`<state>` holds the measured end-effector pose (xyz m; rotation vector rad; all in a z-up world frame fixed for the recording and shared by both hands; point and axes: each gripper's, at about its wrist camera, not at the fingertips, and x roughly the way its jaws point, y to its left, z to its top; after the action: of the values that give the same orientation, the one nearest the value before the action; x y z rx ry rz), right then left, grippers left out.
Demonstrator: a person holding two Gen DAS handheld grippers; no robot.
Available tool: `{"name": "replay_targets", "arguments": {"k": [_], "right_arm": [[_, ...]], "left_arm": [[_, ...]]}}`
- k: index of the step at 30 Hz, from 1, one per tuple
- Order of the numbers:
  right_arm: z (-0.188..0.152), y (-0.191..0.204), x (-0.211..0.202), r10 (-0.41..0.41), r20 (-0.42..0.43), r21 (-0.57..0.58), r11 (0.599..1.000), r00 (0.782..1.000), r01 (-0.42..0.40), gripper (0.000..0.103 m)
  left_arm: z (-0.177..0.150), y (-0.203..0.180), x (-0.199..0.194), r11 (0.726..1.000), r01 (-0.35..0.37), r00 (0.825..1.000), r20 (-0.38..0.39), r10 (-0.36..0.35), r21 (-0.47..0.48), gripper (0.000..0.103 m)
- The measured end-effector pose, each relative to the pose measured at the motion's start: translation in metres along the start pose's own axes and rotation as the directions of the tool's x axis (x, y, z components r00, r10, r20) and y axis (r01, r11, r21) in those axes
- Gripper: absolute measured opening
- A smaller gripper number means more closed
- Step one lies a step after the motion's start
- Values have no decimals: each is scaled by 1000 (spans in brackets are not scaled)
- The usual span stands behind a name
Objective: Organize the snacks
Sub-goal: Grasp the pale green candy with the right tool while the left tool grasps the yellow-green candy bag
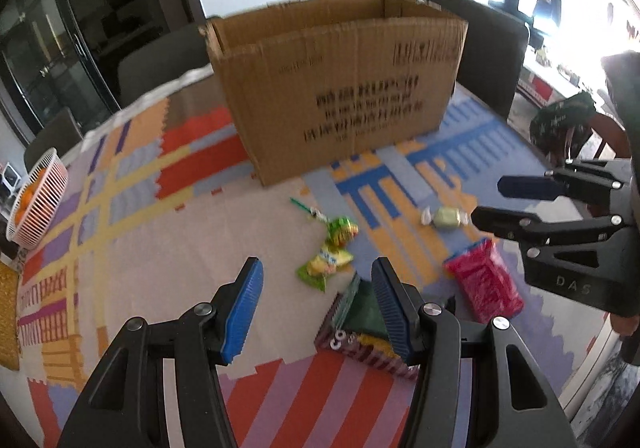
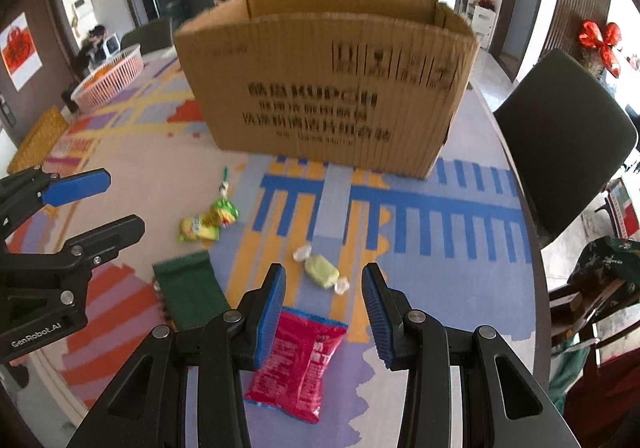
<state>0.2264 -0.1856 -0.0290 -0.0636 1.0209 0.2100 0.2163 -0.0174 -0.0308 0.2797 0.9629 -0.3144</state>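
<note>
An open cardboard box [image 1: 340,88] [image 2: 328,88] stands on the patterned tablecloth. Loose snacks lie in front of it: a red packet [image 1: 486,282] [image 2: 304,360], a pale green wrapped candy [image 1: 446,218] [image 2: 322,272], a dark green packet [image 1: 360,308] [image 2: 192,294], a yellow-green packet [image 1: 324,266] [image 2: 198,228] and a green lollipop [image 1: 340,228] [image 2: 224,210]. My left gripper [image 1: 318,312] is open and empty above the table, its right finger beside the dark green packet. My right gripper [image 2: 324,312] is open and empty above the red packet, near the candy.
A pink wire basket [image 1: 38,200] [image 2: 110,82] holding oranges sits at the table's far left. Dark chairs [image 2: 564,144] stand around the table. The table edge [image 2: 536,248] curves along the right.
</note>
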Motion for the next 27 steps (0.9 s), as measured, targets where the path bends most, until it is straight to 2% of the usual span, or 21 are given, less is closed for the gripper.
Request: {"name": "replay_targets", "arguments": {"k": [10,27], "right_arm": [[-7,0,32,-8,-93,-32,999,996,5,41],[0,1,57,-37,-132,-69,997,991,28,41]], "left_arm": [[-3,4,39,1000,12,996,-86,-12,-2,56],[7,10,79,999,41,987,-152,-41,-8,56]]}}
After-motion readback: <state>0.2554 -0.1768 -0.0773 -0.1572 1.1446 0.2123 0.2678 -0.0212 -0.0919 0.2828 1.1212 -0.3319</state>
